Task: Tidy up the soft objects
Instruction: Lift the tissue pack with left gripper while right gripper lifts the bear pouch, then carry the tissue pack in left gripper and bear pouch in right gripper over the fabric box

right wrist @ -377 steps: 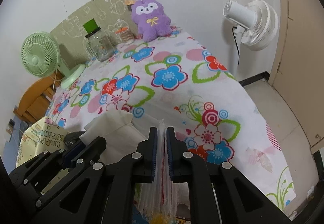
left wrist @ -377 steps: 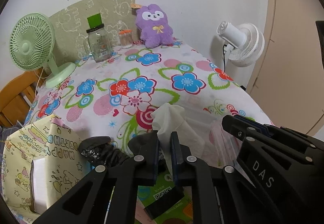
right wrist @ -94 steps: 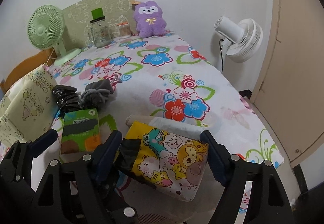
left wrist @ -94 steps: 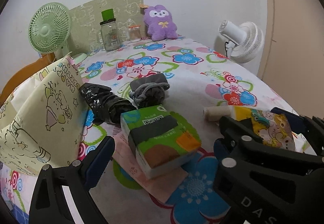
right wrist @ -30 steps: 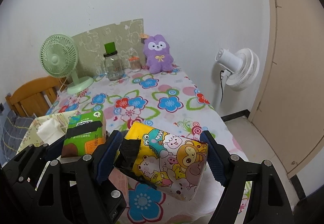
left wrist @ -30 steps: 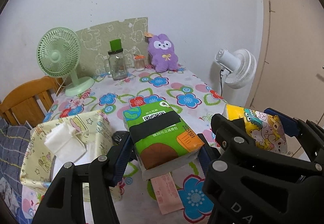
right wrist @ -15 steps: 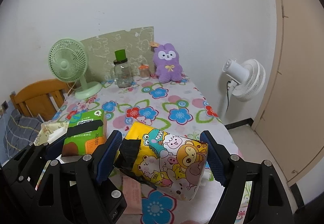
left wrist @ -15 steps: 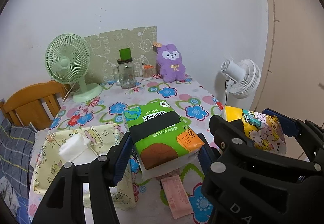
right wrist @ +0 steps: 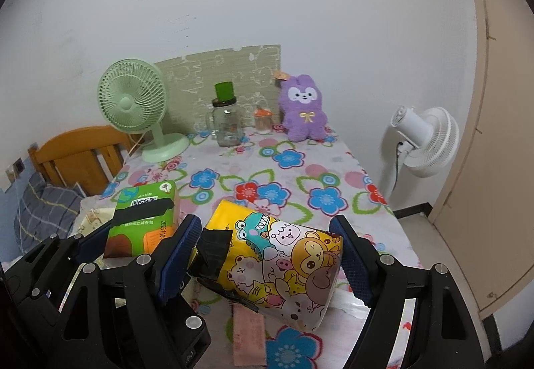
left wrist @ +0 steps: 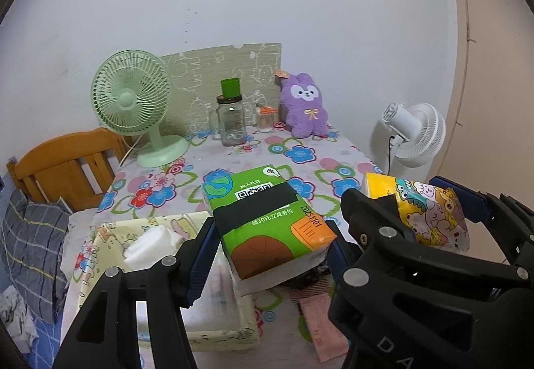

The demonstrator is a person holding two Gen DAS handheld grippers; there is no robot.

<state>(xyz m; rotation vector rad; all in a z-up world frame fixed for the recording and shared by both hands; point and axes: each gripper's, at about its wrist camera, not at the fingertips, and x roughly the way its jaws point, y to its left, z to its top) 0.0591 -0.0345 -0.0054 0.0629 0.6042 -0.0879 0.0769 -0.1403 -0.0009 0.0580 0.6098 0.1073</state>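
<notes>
Both grippers were loaded and held above the table. The left gripper (left wrist: 270, 255) pinched a green tissue pack (left wrist: 267, 219) across its width, blue pads pressed into both sides, the pack clear of the floral tablecloth (left wrist: 300, 155) and hanging over the near edge of the yellow cartoon-print fabric bin (left wrist: 160, 272). The right gripper (right wrist: 267, 259) clamped a yellow cartoon-animal tissue pack (right wrist: 283, 259) the same way, tilted, one pad on each end. About three seconds before, both packs had lain low at the table surface, beside the black plastic bundle and the grey drawstring pouch; those two had since dropped almost out of sight beneath the green pack, only a dark scrap showing under it. Against the picture a second before, the table looked further below and more of the wall showed above the back row, so both tools had risen; neither grip looked any different. The bin had slid from the left of the left wrist view to under the left jaw, with a white folded cloth (left wrist: 150, 245) lying inside. A pink paper slip (left wrist: 327, 332) lay flat on the cloth near the front edge. Along the wall stood a green desk fan (left wrist: 133, 102), a glass jar (left wrist: 230, 125) with a green lid, and a purple plush rabbit (left wrist: 305, 108); a white fan (left wrist: 417, 135) stood off the table's right side.
</notes>
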